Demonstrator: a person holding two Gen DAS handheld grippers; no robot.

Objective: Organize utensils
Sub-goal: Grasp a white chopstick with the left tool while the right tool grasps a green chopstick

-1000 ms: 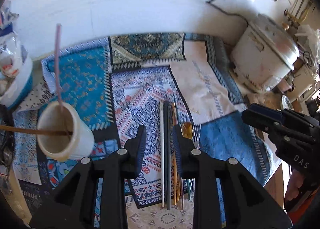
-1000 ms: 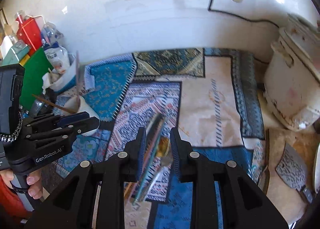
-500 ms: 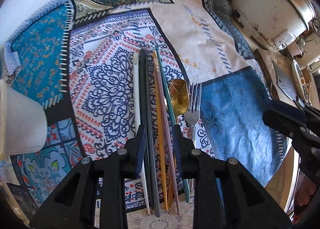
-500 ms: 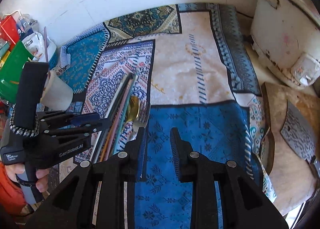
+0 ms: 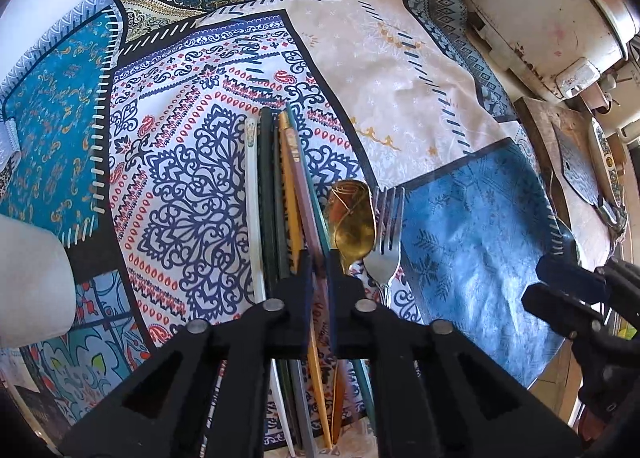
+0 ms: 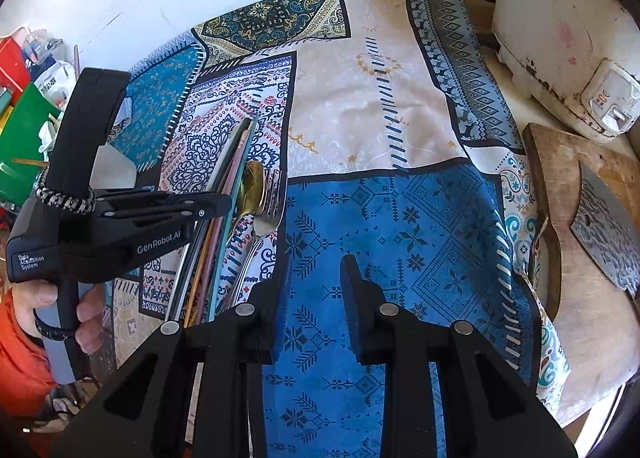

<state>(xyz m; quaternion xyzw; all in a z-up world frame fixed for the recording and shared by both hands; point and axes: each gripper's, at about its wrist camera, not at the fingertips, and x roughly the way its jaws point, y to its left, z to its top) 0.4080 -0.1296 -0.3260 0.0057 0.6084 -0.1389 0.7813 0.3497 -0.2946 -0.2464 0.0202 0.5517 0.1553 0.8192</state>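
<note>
One gold spoon (image 5: pixel 354 217) and one silver fork (image 5: pixel 386 242) lie beside a row of about six chopsticks (image 5: pixel 276 197). One white cup (image 5: pixel 32 282), one cleaver (image 6: pixel 608 230) and one rice cooker (image 5: pixel 548 9) are in view.

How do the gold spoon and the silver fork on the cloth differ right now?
The gold spoon is a yellow, shiny metal with a smooth oval bowl; the silver fork is grey steel ending in separate tines. The spoon lies next to the bundle of chopsticks, while the fork lies on its far side, at the edge of the blue patch of cloth. Both lie flat, side by side, heads pointing the same way, and neither is gripped.
</note>
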